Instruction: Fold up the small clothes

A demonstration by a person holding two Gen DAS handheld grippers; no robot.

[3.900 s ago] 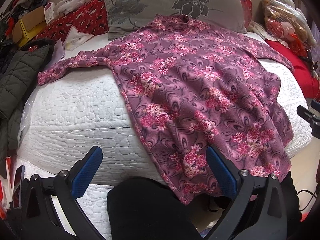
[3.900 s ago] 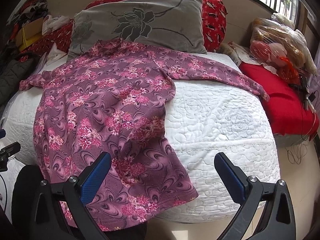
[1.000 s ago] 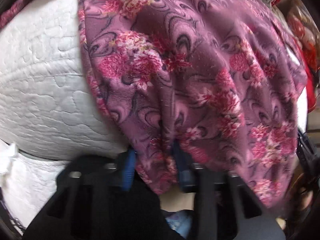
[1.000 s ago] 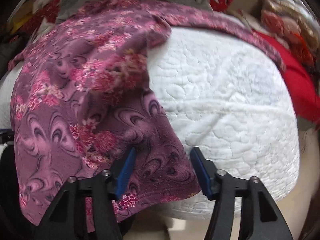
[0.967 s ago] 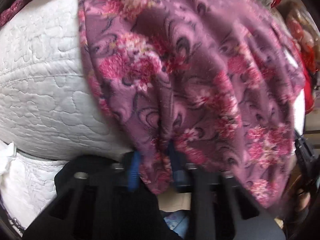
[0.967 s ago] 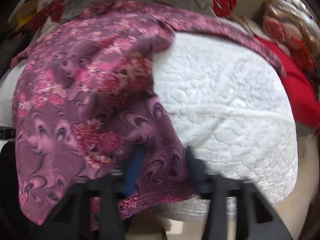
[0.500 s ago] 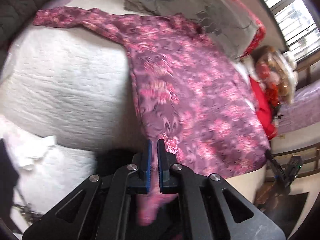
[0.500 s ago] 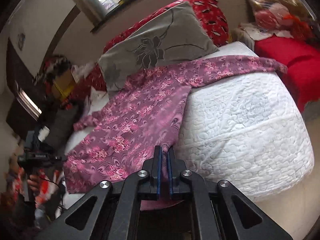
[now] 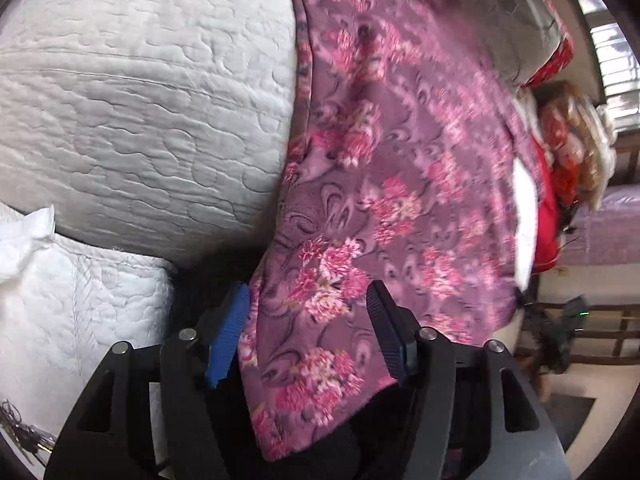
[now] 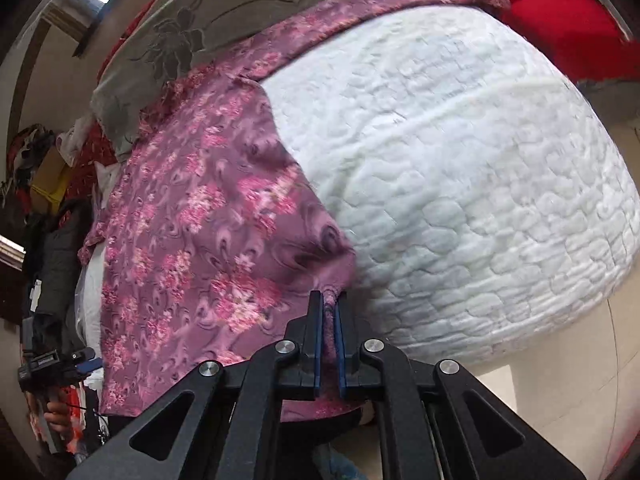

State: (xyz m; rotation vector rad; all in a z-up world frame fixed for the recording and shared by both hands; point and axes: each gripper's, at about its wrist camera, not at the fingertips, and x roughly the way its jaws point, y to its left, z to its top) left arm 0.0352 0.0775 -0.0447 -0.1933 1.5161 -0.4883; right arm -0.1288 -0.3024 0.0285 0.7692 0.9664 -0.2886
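Note:
A purple top with pink flowers [image 9: 400, 168] lies spread on the white quilted mattress [image 9: 140, 92], its hem hanging over the near edge. My left gripper [image 9: 310, 308] is open, with the hem's left corner lying loose between its blue pads. In the right wrist view the same top [image 10: 208, 232] covers the left half of the mattress [image 10: 460, 184]. My right gripper [image 10: 329, 312] is shut on the hem's right corner, which bunches between the pads.
A grey flowered pillow [image 10: 224, 12] lies at the head of the bed. Red bedding [image 10: 560, 12] and bags [image 9: 572, 140] sit to the right. A dark jacket [image 10: 56, 256] and clutter lie to the left. The left gripper's handle [image 10: 52, 364] shows low on the left.
My left gripper has opened and the hem corner now lies loose between its pads. My right gripper stays shut on the right corner and both views have moved closer to the mattress edge.

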